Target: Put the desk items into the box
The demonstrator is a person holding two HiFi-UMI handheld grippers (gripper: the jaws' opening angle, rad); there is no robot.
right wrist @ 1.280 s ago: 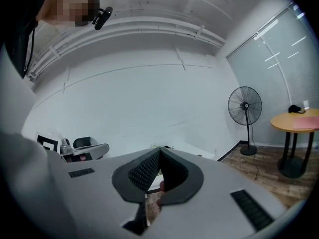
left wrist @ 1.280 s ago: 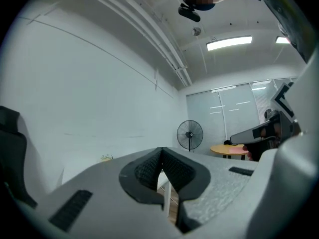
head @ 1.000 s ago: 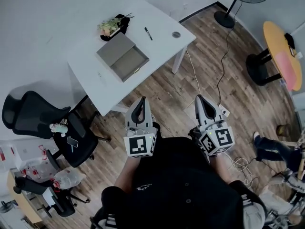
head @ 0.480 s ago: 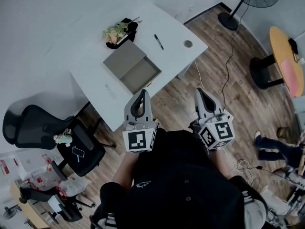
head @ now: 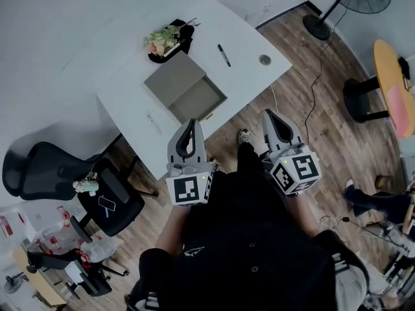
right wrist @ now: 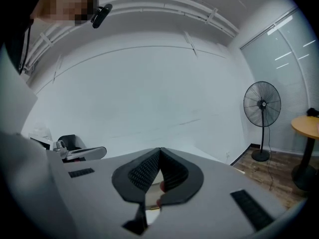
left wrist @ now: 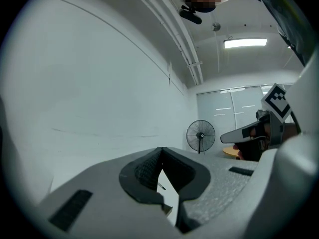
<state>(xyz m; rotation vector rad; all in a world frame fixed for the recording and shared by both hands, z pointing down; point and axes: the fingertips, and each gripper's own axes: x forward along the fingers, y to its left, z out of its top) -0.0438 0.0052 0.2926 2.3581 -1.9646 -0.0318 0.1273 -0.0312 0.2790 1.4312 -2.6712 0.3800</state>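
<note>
Though near pen (head: pixel 224 55), round item (head: pixel 264 59) indistinct.

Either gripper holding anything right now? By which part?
Nothing held. Left gripper and right gripper are both shut and empty; the pen lies untouched on the desk.

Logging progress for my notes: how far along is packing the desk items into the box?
Done: nothing; the open box looks empty. In hand: nothing; left gripper and right gripper are shut, empty, short of the desk. To do: pen, flower pot and small round item sit on it.
</note>
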